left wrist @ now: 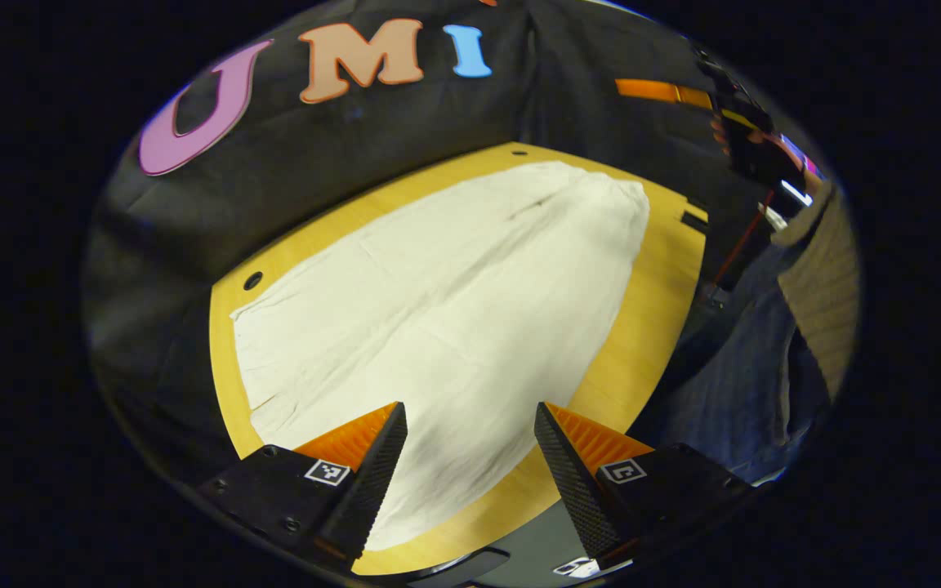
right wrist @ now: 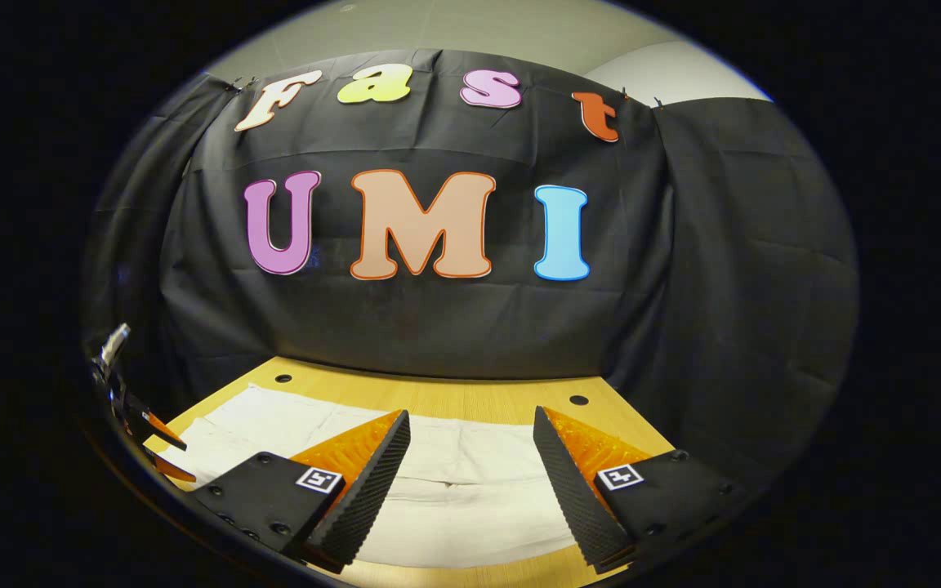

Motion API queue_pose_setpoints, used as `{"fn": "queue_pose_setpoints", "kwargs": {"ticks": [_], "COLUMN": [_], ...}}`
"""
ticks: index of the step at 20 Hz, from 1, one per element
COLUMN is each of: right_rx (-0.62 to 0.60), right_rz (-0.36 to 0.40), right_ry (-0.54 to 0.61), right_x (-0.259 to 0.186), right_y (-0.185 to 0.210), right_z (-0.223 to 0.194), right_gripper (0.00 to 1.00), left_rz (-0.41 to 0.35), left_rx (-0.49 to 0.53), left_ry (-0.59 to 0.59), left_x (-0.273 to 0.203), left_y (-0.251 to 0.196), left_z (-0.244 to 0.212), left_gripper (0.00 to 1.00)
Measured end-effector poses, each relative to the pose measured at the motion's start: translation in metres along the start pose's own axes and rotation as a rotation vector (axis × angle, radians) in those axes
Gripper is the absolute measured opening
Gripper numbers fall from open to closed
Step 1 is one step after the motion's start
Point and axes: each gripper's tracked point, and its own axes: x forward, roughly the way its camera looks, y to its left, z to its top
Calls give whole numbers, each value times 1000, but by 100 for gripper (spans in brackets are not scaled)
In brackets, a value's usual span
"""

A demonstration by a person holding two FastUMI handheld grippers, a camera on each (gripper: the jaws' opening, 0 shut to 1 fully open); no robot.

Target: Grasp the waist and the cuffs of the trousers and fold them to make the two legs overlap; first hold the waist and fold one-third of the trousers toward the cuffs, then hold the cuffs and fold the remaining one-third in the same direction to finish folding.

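Note:
Cream trousers lie spread flat along the yellow wooden table, covering most of it. My left gripper hovers open above one end of them, nothing between its fingers. In the left gripper view, a hand holds the right gripper up in the air beyond the far end of the table. In the right gripper view the trousers lie below my right gripper, which is open and empty above them. The left gripper shows at the far left edge there.
Black cloth walls close in the table's back and sides. The tabletop has small round holes near its corners. A person's body in blue trousers and a tan top stands at the table's long side.

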Motion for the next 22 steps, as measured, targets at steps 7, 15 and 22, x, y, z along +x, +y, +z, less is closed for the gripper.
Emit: {"fn": "queue_pose_setpoints", "kwargs": {"ticks": [7,15,22], "right_rx": [-52,-30,-60], "right_rz": [-13,1,10], "right_ry": [47,77,114], "right_x": [-2,4,9], "right_y": [-3,-3,-9], "right_z": [-19,-28,-44], "right_gripper": [97,97,98], "left_rz": [-157,-206,-230], "left_rx": [212,270,338], "left_ry": [290,416,495], "left_x": [10,18,19], "left_y": [0,14,21], "left_z": [-90,-124,-131], "left_gripper": [93,88,83]}}
